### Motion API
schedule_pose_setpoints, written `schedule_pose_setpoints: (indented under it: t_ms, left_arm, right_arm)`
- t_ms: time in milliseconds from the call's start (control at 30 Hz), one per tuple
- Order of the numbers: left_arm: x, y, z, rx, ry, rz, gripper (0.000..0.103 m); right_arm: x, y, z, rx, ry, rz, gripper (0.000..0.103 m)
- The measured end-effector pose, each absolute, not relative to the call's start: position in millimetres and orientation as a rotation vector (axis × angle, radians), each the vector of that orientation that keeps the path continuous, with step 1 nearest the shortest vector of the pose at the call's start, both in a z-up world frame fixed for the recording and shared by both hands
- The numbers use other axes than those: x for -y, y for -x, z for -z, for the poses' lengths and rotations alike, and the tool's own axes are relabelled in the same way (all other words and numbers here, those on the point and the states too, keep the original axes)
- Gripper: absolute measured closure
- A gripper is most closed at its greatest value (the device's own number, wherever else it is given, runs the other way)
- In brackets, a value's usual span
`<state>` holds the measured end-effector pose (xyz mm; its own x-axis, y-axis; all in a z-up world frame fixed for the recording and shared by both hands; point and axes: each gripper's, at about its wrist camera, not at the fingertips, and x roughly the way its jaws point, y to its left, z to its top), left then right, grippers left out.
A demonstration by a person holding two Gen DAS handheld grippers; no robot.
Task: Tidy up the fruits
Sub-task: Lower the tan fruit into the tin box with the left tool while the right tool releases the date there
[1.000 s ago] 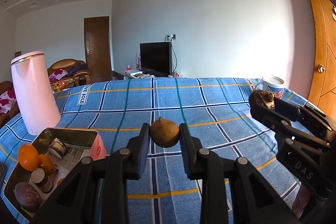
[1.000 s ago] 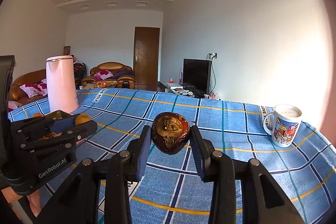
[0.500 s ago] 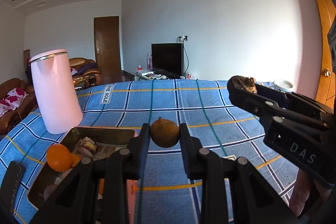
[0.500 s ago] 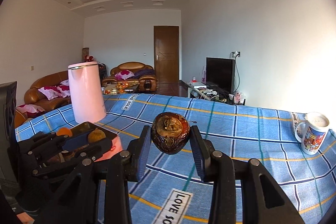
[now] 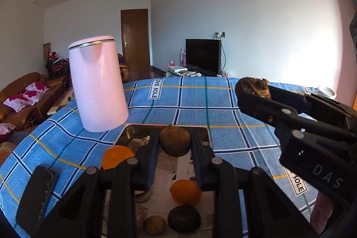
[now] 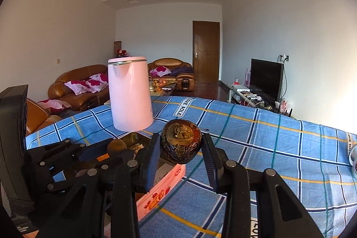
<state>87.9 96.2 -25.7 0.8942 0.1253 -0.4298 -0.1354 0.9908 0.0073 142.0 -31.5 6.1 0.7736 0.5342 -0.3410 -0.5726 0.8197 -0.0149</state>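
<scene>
Above the tin [image 5: 202, 129] on the checked cloth [image 5: 223, 108], the left gripper [image 5: 175, 146] clamps a brown fruit [image 5: 175, 141]. Beside it, the right gripper [image 6: 181, 150] clamps a dark fruit [image 6: 181, 144]. Oranges [image 5: 185, 191] and other fruit already lie in the tin; these two remain to be dropped.

A brown fruit [image 5: 175, 141] is clamped between the fingers of the left gripper [image 5: 175, 144], above a tin [image 5: 142, 129] that is lined with paper. In the tin two oranges [image 5: 116, 156] [image 5: 185, 191], a dark fruit [image 5: 184, 218] and a small brown fruit [image 5: 154, 224] are seen. A pink kettle [image 5: 98, 84] is stood upright on the blue checked cloth [image 5: 196, 102] just behind the tin, and a shrivelled fruit [image 5: 254, 85] is held by the right gripper [image 5: 256, 90] to the right.
</scene>
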Motion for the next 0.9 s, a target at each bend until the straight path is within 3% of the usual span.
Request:
schedule_pose_setpoints:
  t_ms: [900]
  left_arm:
    - [-146.6, -102.7, 43.6, -0.555, 0.017, -0.171, 0.074]
  right_arm:
    - [-37.4, -177.2, 34.4, -0.575, 0.171, -0.636, 0.064]
